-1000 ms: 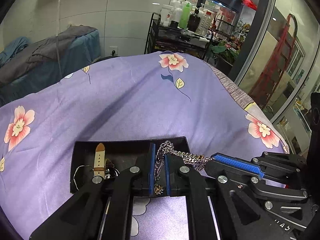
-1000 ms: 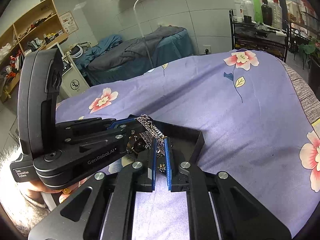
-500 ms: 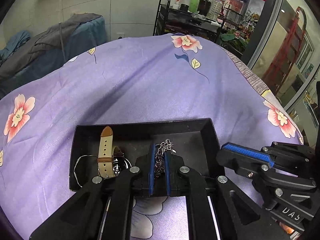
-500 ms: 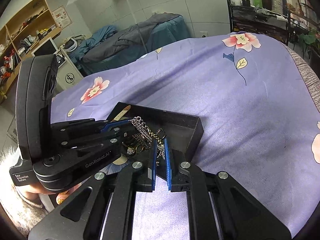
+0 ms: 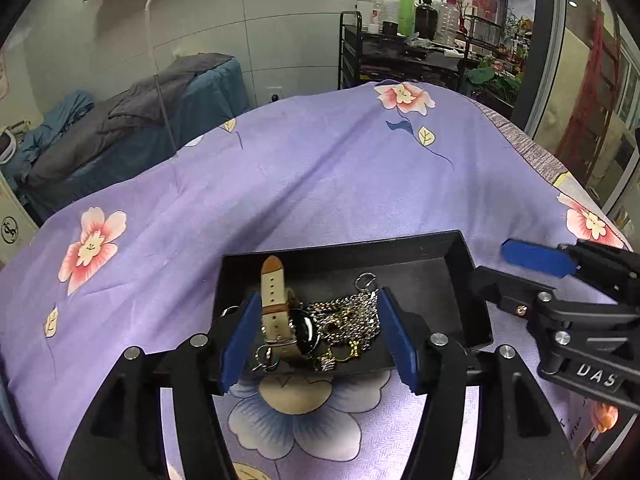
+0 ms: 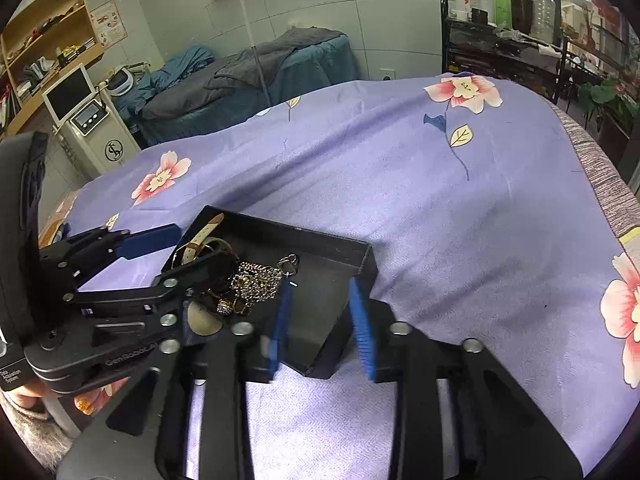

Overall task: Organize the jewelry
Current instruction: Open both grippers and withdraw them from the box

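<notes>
A black tray (image 5: 340, 249) (image 6: 332, 242) lies on the purple flowered sheet. In it are a watch with a tan strap (image 5: 273, 292) (image 6: 202, 236) and a heaped silver chain (image 5: 354, 312) (image 6: 258, 280) with small gold pieces beside it. My left gripper (image 5: 318, 336) (image 6: 202, 246) hovers over the tray's near side, jaws opening. The watch and chain show between its blue pads, which do not press on them. My right gripper (image 6: 320, 320) (image 5: 490, 264) is at the tray's right corner, jaws also opening, with only tray floor between them.
The sheet (image 5: 320, 184) covers a bed that falls away at the right edge. Behind stand a black cart with bottles (image 5: 400, 32), a second bed with a grey blanket (image 6: 260, 72) and a white machine with a screen (image 6: 86, 116). A hand and sleeve (image 6: 36, 424) show at lower left.
Both grippers were shut on the silver chain, which hung between them over the tray. They came down, both opened, and the chain now lies heaped in the tray.
</notes>
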`<state>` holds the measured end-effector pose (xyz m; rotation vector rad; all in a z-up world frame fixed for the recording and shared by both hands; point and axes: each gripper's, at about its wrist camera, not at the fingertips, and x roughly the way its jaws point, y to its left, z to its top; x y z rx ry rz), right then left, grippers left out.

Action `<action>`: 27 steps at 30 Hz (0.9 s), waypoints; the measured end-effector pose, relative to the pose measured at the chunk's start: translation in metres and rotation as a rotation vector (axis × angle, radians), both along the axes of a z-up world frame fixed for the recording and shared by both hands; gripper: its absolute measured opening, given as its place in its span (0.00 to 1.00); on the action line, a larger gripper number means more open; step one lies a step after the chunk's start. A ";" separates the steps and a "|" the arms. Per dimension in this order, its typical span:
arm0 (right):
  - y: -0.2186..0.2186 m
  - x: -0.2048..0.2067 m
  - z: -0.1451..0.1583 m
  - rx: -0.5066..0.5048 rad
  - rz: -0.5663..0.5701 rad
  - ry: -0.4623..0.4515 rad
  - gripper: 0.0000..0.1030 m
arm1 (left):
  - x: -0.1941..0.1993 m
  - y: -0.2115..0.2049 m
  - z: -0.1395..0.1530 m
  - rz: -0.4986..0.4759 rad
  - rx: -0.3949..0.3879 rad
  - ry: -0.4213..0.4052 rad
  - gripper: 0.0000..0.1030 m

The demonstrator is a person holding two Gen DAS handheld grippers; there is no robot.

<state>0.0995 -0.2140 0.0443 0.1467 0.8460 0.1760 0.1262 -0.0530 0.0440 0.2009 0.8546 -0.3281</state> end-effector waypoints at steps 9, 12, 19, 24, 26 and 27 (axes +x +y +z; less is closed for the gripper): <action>0.001 -0.013 0.011 -0.066 -0.004 0.038 0.73 | -0.024 0.046 0.004 0.113 -0.007 0.041 0.81; 0.017 -0.021 0.009 -0.130 0.056 0.073 0.74 | -0.033 0.049 -0.002 0.111 0.028 0.072 0.83; 0.044 -0.037 -0.002 -0.229 0.153 0.141 0.80 | -0.046 0.050 -0.012 0.110 0.077 0.117 0.89; 0.048 -0.039 -0.007 -0.261 0.172 0.179 0.80 | -0.049 0.049 -0.018 0.112 0.086 0.150 0.92; 0.049 -0.040 -0.011 -0.273 0.176 0.204 0.83 | -0.049 0.049 -0.021 0.117 0.093 0.173 0.92; 0.049 -0.041 -0.013 -0.278 0.177 0.211 0.86 | -0.049 0.049 -0.022 0.122 0.093 0.183 0.92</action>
